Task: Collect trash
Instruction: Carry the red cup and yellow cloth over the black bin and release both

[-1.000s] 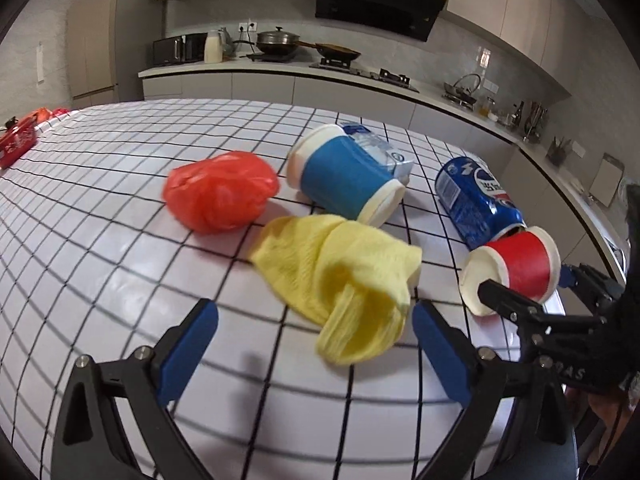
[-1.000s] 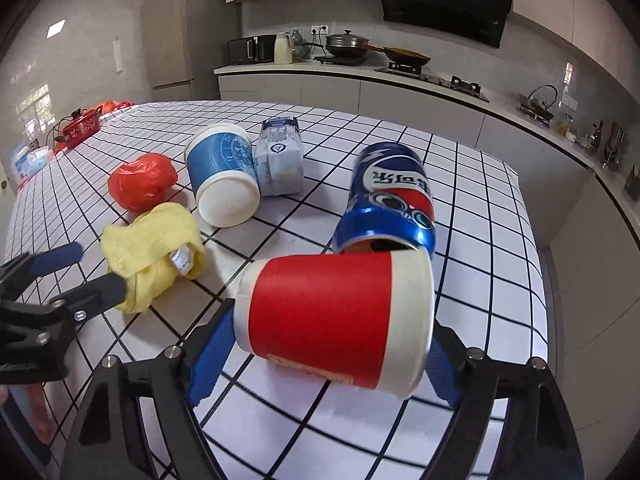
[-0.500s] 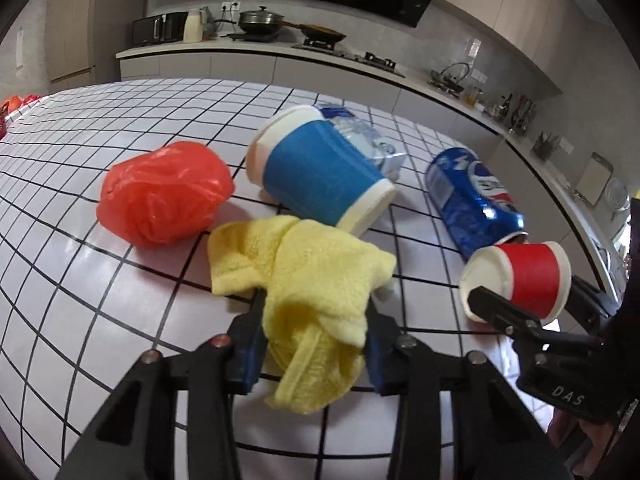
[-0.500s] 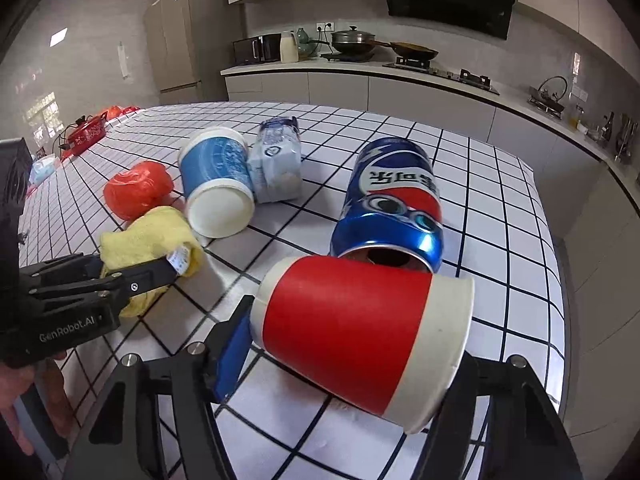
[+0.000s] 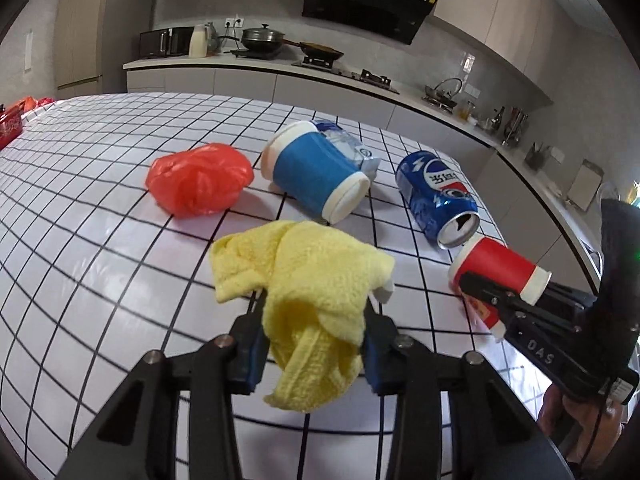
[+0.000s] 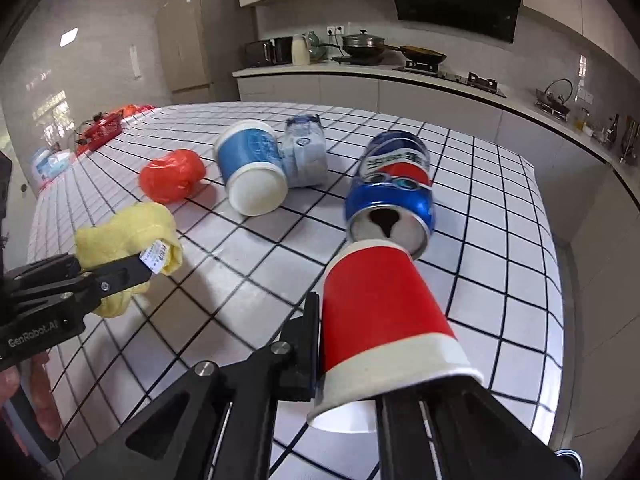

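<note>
Trash: six pieces | left tongs (image 5: pixel 312 344) pinch yellow cloth (image 5: pixel 316 280) | right tongs (image 6: pixel 352 360) pinch red cup (image 6: pixel 380 312)

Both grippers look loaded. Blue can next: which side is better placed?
Right, once it drops its load. The right gripper grips the red cup, right beside the blue can. The left gripper grips the yellow cloth, farther off.
</note>
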`<state>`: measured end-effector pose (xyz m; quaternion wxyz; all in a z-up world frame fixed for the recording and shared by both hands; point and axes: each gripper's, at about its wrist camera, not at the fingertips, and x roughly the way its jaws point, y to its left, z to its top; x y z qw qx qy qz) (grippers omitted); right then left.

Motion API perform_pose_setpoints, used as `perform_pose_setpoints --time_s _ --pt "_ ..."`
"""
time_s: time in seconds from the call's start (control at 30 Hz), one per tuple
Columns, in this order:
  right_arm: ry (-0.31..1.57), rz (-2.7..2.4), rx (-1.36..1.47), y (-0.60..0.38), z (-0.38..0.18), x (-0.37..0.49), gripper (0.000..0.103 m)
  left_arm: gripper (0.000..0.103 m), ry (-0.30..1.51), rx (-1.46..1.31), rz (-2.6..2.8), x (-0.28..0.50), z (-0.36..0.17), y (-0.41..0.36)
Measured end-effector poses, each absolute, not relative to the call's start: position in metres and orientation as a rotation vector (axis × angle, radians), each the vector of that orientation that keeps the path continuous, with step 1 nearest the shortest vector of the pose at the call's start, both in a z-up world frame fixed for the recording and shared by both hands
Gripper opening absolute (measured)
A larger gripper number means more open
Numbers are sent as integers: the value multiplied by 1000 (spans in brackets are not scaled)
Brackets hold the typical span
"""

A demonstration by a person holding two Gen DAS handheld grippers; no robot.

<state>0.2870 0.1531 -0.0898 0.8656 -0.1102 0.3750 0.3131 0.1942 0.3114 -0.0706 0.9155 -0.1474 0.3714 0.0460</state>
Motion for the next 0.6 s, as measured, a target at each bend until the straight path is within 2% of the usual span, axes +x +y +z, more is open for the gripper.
perform_pose_setpoints --time_s 0.6 --pt "754 782 -196 144 -75 255 4 40 769 -306 76 179 -83 304"
